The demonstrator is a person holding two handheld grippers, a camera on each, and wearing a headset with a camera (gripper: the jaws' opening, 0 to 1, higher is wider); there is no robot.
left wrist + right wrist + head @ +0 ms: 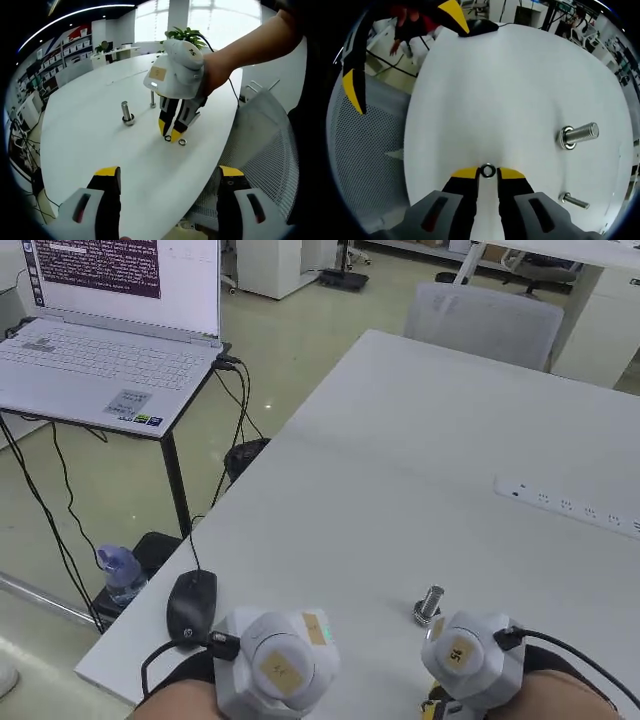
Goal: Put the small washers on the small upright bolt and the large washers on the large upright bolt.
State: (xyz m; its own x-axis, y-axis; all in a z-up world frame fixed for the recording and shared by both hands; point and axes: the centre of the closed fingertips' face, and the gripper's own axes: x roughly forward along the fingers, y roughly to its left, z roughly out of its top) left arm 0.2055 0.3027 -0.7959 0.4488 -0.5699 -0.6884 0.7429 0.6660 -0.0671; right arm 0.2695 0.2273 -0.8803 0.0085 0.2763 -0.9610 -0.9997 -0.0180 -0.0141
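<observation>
In the right gripper view my right gripper [488, 173] is shut on a small washer [488, 170], low over the white table. The left gripper view shows that gripper [170, 134] from the front, tips down at the table with the washer [168, 138] between them and a second washer [183, 142] lying just beside. The large upright bolt [576, 134] carries a ring at its base, and the small upright bolt [575, 201] stands beyond it. My left gripper [169, 184] is open and holds nothing. From the head view the large bolt [429, 604] stands just ahead of my right gripper [462, 655].
A black mouse [192, 602] lies near the table's left edge beside my left gripper [275, 668]. A white power strip [570, 506] lies at the right, a laptop [100, 350] stands on a side stand at the left, and a mesh chair [485, 320] at the far end.
</observation>
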